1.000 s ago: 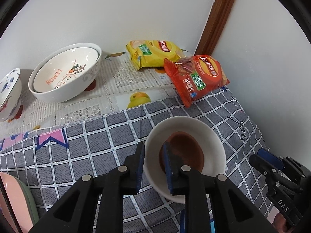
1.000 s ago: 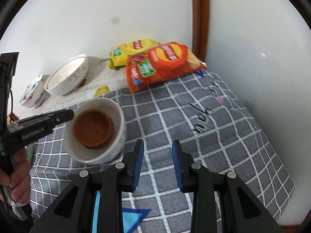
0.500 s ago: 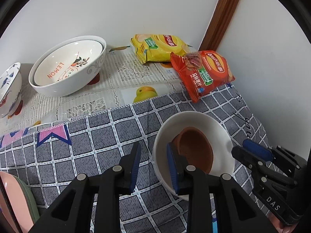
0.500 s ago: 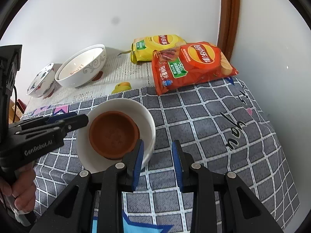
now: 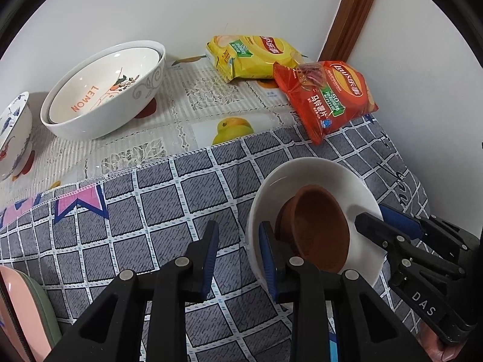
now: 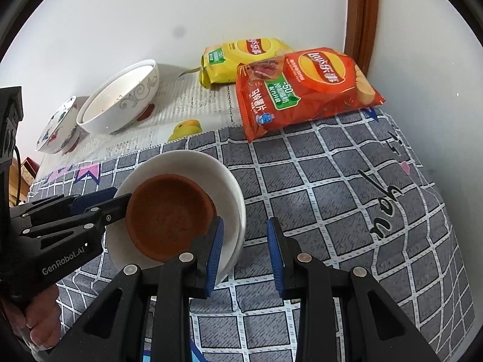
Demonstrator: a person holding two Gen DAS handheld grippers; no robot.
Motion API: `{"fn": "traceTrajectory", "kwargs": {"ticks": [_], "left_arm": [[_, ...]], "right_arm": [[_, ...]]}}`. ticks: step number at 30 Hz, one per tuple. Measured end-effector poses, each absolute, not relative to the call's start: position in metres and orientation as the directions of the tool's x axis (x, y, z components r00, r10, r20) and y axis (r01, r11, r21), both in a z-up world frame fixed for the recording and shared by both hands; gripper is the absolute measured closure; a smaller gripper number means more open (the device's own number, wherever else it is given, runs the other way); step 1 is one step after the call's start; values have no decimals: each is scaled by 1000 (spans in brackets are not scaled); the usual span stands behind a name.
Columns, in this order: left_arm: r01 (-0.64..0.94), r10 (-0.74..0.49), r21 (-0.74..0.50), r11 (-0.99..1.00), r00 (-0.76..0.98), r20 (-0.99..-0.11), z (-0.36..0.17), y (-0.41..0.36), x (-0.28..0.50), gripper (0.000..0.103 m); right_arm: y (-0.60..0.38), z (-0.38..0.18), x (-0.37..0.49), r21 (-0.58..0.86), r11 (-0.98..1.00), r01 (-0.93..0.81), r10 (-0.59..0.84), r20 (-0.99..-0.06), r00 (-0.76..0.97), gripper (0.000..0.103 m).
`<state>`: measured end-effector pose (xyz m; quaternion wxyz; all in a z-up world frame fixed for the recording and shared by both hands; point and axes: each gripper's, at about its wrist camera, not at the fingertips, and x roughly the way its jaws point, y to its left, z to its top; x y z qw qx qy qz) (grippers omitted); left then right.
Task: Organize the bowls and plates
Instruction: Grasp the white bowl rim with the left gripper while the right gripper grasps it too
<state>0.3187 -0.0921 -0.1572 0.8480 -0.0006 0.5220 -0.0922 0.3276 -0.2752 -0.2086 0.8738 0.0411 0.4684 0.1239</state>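
A white bowl point(image 5: 317, 178) point(image 6: 208, 172) with a brown clay dish point(image 5: 320, 229) point(image 6: 169, 214) inside sits on the grey checked cloth. My left gripper point(image 5: 238, 244) is open; its right finger is inside the bowl's near rim, its left finger outside. It shows in the right wrist view point(image 6: 99, 202) at the bowl's left side. My right gripper point(image 6: 244, 241) is open, its left finger over the bowl's right rim; it shows in the left wrist view point(image 5: 389, 220). Nested white "LEMON" bowls point(image 5: 105, 93) point(image 6: 120, 99) and a blue-patterned bowl point(image 5: 15, 132) point(image 6: 57, 132) stand at the back left.
A yellow chip bag point(image 5: 253, 57) point(image 6: 241, 57) and a red chip bag point(image 5: 326, 96) point(image 6: 302, 90) lie at the back by the wall and wooden frame point(image 5: 350, 15). Pink and green plates point(image 5: 27, 313) are at the lower left. Wall close on the right.
Both grippers have closed in on the white bowl. The left gripper has opened wider around its rim, and the brown dish now tilts inside the bowl.
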Motion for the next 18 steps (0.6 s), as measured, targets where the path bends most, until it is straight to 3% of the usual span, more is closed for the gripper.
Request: {"fn": "traceTrajectory", "kwargs": {"ticks": [18], "left_arm": [[163, -120, -58, 985, 404, -907, -172, -98, 324, 74]], "right_arm": [[-269, -225, 346, 190, 970, -149, 239, -853, 464, 78]]}}
